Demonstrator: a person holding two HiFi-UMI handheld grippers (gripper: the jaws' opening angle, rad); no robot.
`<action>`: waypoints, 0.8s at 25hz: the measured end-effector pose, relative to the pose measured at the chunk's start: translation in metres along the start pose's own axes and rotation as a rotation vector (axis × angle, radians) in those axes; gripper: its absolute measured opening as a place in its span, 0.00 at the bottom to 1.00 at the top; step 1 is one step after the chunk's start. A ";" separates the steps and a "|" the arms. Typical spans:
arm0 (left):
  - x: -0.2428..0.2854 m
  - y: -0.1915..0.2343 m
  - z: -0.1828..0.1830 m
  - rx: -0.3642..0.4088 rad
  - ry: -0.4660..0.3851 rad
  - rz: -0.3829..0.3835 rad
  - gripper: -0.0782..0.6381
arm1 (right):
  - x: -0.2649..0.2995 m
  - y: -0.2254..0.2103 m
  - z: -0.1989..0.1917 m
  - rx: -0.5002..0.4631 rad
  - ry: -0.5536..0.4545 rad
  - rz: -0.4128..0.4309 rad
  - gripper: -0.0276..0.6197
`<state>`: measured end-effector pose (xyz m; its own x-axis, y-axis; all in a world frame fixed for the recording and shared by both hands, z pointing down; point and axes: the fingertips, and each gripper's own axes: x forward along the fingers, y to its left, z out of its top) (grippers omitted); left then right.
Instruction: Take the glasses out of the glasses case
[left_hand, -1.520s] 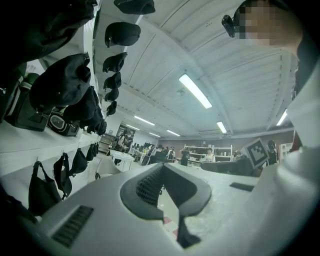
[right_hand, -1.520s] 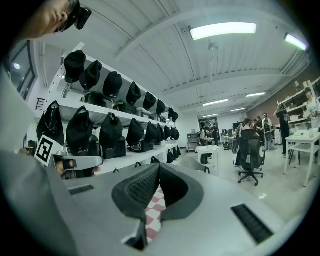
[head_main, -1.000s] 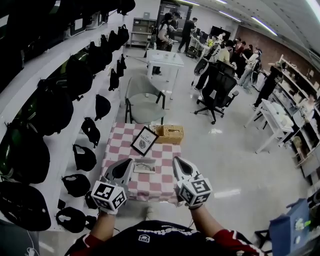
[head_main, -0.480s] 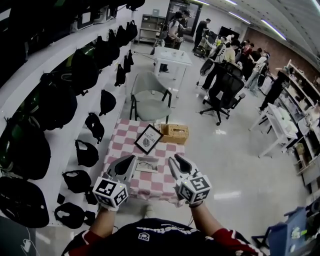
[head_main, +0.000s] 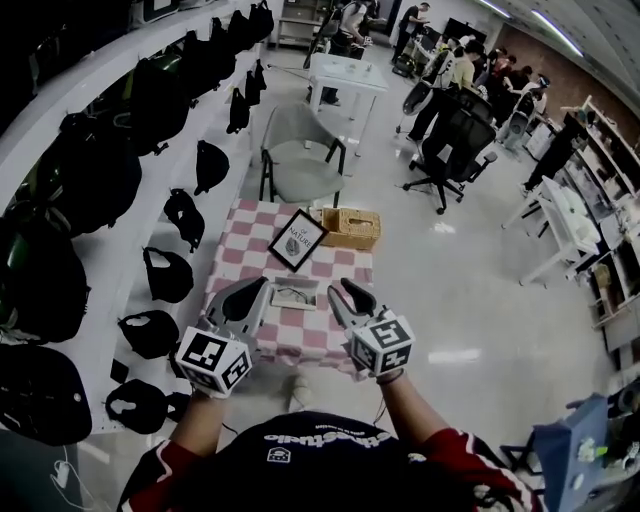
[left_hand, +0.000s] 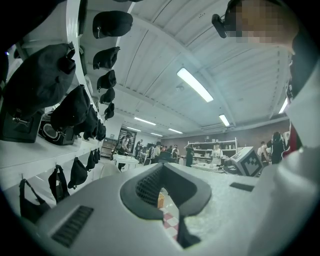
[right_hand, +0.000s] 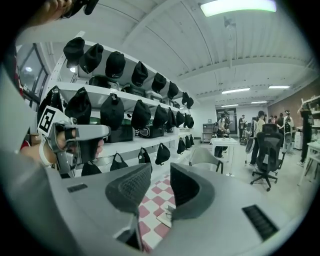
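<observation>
A white glasses case (head_main: 292, 296) lies open on the pink checkered table (head_main: 235, 262), with dark-framed glasses in it. My left gripper (head_main: 255, 292) hovers just left of the case and my right gripper (head_main: 340, 290) just right of it; neither touches it. In the left gripper view the left gripper (left_hand: 161, 187) shows a narrow gap with nothing in it. The right gripper (right_hand: 161, 182) has just been opening and is open, nothing between its jaws. The case (right_hand: 166, 215) shows below that gap.
A framed "NATURE" picture (head_main: 297, 240) and a wicker basket (head_main: 350, 228) stand on the far half of the table. A grey chair (head_main: 298, 165) is behind the table. Shelves of black caps and bags (head_main: 120, 160) line the left wall. People work at the far end.
My right gripper has come down and in towards the case, and its jaws stand wider apart. The left gripper has kept its place. The head view has tipped further down.
</observation>
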<state>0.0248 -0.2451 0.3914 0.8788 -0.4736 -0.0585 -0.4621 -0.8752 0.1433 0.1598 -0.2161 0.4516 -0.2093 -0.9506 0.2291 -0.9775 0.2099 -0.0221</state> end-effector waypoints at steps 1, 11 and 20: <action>0.000 0.001 -0.001 0.000 0.002 0.003 0.12 | 0.002 -0.001 -0.006 0.001 0.013 0.002 0.22; 0.001 0.012 -0.015 -0.013 0.031 0.063 0.12 | 0.033 -0.014 -0.064 0.023 0.147 0.044 0.21; 0.015 0.019 -0.029 -0.021 0.065 0.113 0.12 | 0.066 -0.022 -0.116 -0.011 0.259 0.113 0.21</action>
<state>0.0326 -0.2660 0.4218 0.8274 -0.5612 0.0230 -0.5567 -0.8140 0.1659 0.1707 -0.2573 0.5804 -0.3019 -0.8311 0.4671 -0.9476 0.3151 -0.0517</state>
